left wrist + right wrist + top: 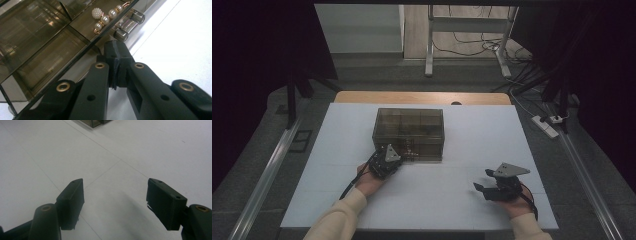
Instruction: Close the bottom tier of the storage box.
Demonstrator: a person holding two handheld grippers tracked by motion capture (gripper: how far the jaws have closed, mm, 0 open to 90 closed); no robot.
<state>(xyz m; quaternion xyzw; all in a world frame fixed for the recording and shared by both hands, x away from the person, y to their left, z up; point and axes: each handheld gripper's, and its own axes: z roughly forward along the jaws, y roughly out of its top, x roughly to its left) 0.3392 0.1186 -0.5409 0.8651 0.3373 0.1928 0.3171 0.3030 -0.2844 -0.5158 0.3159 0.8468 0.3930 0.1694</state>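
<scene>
A smoky see-through box (409, 131) with several compartments stands mid-table on the white surface (472, 135). My left gripper (403, 156) is at the box's front left, jaws shut. In the left gripper view its tips (115, 52) rest against the box's front edge (50, 50), just below a metal clasp (127, 25). I cannot tell whether anything thin is pinched between them. A string of pearl beads (106, 17) lies inside a front compartment. My right gripper (482, 179) hovers at the front right, apart from the box. Its jaws (115, 192) stand open with nothing between them.
The white surface (37, 157) spreads around the right gripper, with a corner of the box (96, 123) far ahead. A wooden table edge (422, 97) shows behind the white surface. A metal frame (467, 35) and cables (522, 75) stand on the floor beyond.
</scene>
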